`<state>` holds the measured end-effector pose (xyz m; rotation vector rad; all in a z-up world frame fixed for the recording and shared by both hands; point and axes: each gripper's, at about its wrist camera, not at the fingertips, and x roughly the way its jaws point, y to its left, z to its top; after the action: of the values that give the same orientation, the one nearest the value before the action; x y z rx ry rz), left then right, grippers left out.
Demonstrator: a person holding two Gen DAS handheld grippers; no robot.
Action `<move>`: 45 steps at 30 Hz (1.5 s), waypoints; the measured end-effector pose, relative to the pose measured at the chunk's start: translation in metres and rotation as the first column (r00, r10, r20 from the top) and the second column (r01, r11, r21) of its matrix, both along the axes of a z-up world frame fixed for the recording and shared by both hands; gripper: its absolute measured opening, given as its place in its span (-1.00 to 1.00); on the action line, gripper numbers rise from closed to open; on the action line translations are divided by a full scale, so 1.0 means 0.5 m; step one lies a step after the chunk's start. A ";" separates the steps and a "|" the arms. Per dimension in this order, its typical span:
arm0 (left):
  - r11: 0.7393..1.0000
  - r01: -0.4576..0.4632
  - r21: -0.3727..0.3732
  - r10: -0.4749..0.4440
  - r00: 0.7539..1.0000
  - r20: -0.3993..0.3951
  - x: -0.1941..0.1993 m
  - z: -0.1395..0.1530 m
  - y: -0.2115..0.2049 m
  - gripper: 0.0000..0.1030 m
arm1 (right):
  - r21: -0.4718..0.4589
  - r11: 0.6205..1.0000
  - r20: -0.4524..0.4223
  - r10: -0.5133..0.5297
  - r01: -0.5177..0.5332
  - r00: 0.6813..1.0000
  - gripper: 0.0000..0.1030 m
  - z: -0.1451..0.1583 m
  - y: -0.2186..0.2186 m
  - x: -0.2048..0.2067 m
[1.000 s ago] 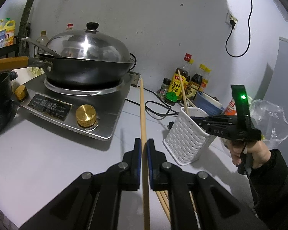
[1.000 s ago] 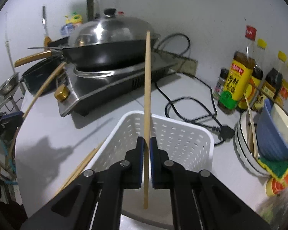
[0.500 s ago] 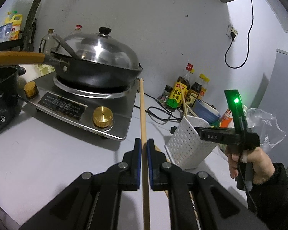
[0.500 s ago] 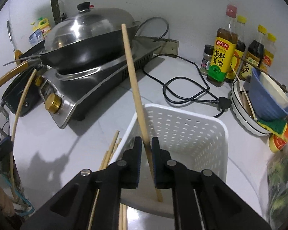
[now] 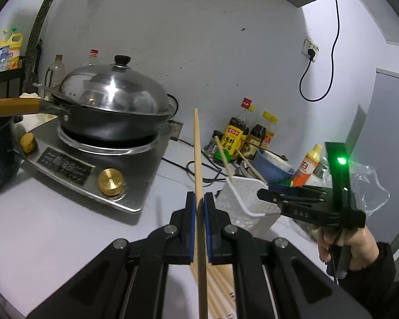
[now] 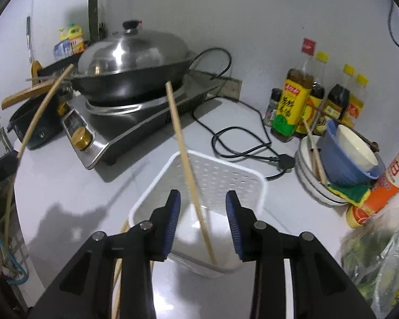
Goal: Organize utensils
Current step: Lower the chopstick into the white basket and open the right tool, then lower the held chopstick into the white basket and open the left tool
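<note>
Right gripper (image 6: 202,220) opening, chopstick (image 6: 188,170) loose in white basket (image 6: 260,186); left gripper (image 5: 198,228) pinching another chopstick (image 5: 198,159)

Dim, cool light. Glare spots the lid (image 5: 111,93); a green LED (image 5: 341,161) flares. Dark shadows fall on the counter (image 6: 66,212). Fisheye bends the edges; corners are black; slight blur.

white counter (image 6: 66,186), cooker (image 6: 135,122), basket (image 6: 215,175), chopsticks (image 5: 220,279)
</note>
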<state>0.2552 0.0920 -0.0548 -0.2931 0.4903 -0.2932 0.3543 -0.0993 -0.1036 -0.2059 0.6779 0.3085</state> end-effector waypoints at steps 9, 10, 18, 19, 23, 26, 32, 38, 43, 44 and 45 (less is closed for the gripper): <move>0.997 -0.035 -0.066 0.035 0.999 -0.001 0.066 0.028 -0.071 -0.90 | 0.098 0.995 0.067 0.010 -0.016 0.998 -0.16 0.040 -0.112 -0.032; 0.997 -0.036 -0.072 0.036 0.999 -0.002 0.077 0.031 -0.082 -0.90 | 0.112 0.993 0.069 0.012 -0.019 0.998 -0.14 0.040 -0.124 -0.031; 0.990 -0.067 -0.122 0.067 0.998 -0.002 0.157 0.052 -0.145 -0.90 | 0.218 0.976 0.074 0.009 -0.025 0.997 0.00 0.032 -0.195 -0.009; 0.990 -0.074 -0.121 0.075 0.997 0.000 0.168 0.055 -0.154 -0.90 | 0.230 0.973 0.077 0.012 -0.030 0.997 0.00 0.031 -0.202 -0.007; 0.986 -0.112 -0.126 0.114 0.994 0.004 0.208 0.056 -0.183 -0.90 | 0.262 0.964 0.084 0.021 -0.042 0.996 0.01 0.028 -0.223 -0.004; 0.975 -0.162 -0.154 0.164 0.987 0.000 0.234 0.049 -0.198 -0.90 | 0.288 0.956 0.086 0.028 -0.051 0.996 0.02 0.028 -0.238 0.002; 0.949 -0.255 -0.187 0.254 0.967 -0.032 0.281 0.007 -0.220 -0.90 | 0.306 0.949 0.089 0.048 -0.073 0.995 0.04 0.024 -0.257 0.006; 0.943 -0.295 -0.153 0.285 0.955 -0.083 0.277 -0.057 -0.247 -0.90 | 0.313 0.947 0.092 0.043 -0.070 0.995 0.06 0.020 -0.276 0.005; 0.947 -0.297 -0.119 0.290 0.954 -0.070 0.263 -0.069 -0.253 -0.90 | 0.328 0.943 0.099 0.027 -0.058 0.995 0.08 0.020 -0.284 0.000; 0.949 -0.290 -0.123 0.282 0.956 -0.077 0.263 -0.068 -0.252 -0.90 | 0.328 0.943 0.101 0.026 -0.058 0.995 0.08 0.020 -0.283 -0.003; 0.952 -0.278 -0.127 0.270 0.960 -0.081 0.259 -0.067 -0.251 -0.90 | 0.326 0.944 0.102 0.027 -0.059 0.994 0.09 0.022 -0.281 -0.006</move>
<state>0.3846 -0.0335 -0.0884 -0.5015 0.4856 -0.0463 0.3511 -0.2396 -0.0928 0.0835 0.5172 0.4457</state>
